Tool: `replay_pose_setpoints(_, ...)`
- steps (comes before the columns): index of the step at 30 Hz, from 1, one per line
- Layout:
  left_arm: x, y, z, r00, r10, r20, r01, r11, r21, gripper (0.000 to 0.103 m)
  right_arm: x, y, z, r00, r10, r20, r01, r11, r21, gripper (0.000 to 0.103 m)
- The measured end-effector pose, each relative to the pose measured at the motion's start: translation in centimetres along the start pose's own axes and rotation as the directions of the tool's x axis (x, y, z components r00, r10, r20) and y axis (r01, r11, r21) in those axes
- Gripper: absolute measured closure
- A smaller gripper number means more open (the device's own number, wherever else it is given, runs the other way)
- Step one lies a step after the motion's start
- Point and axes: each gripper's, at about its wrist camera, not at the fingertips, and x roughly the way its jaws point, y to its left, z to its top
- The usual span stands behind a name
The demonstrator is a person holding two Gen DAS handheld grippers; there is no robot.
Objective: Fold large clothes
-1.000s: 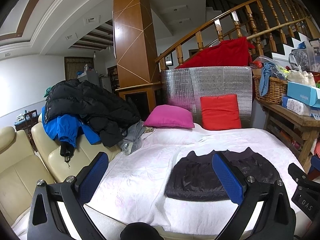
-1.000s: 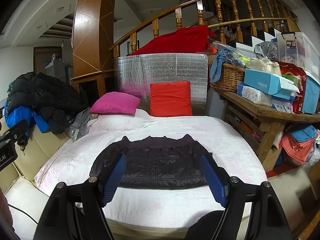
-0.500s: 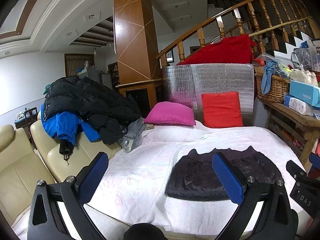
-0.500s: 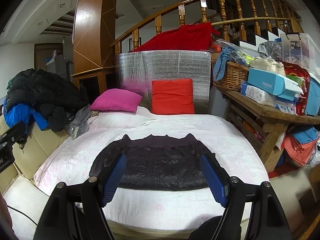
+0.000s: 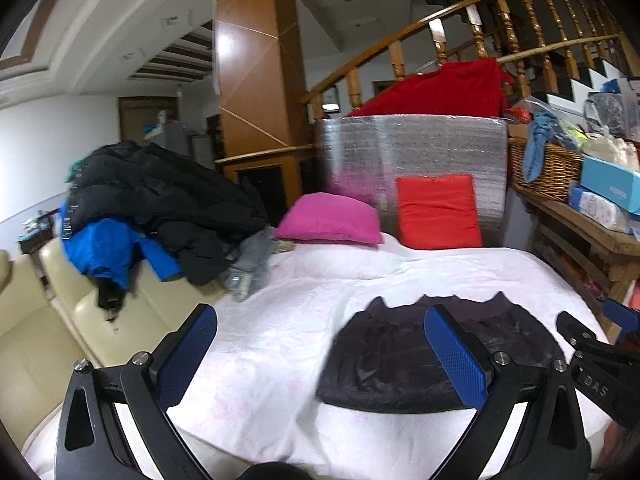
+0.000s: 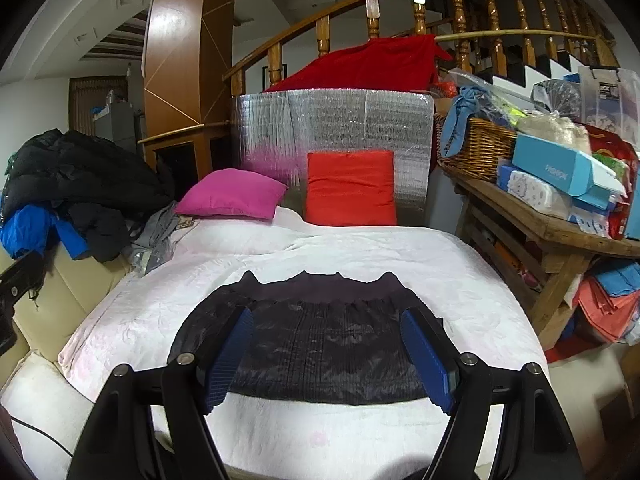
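A dark quilted garment (image 6: 320,340) lies flat and folded on the white bed cover (image 6: 360,252); it also shows in the left wrist view (image 5: 400,360) at the right. My right gripper (image 6: 326,356) is open and empty, hovering just short of the garment's near edge. My left gripper (image 5: 320,356) is open and empty, above the near edge of the bed cover (image 5: 280,320), left of the garment. A pile of black and blue jackets (image 5: 152,208) lies on the cream sofa (image 5: 48,332) at the left.
A pink cushion (image 6: 232,198) and a red cushion (image 6: 350,188) lean at the bed's far end against a silver foil panel (image 6: 332,120). A cluttered wooden table (image 6: 552,236) with a wicker basket (image 6: 480,148) stands right. A stair railing runs behind.
Both grippers have drifted slightly; the view shifts a little, with the left wrist view tilting left. Both stay open and the garment has not moved.
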Motion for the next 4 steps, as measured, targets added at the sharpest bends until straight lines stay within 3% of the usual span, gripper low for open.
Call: replay_pose_setpoints(4,5.8,1.6,1.2,0.991,-0.098,-0.094,0.09,0.992,-0.084,0.0,4.3,-3.6,1.5,1.0,0.005,-0.031,-0.003,0.999,0.049,0.023)
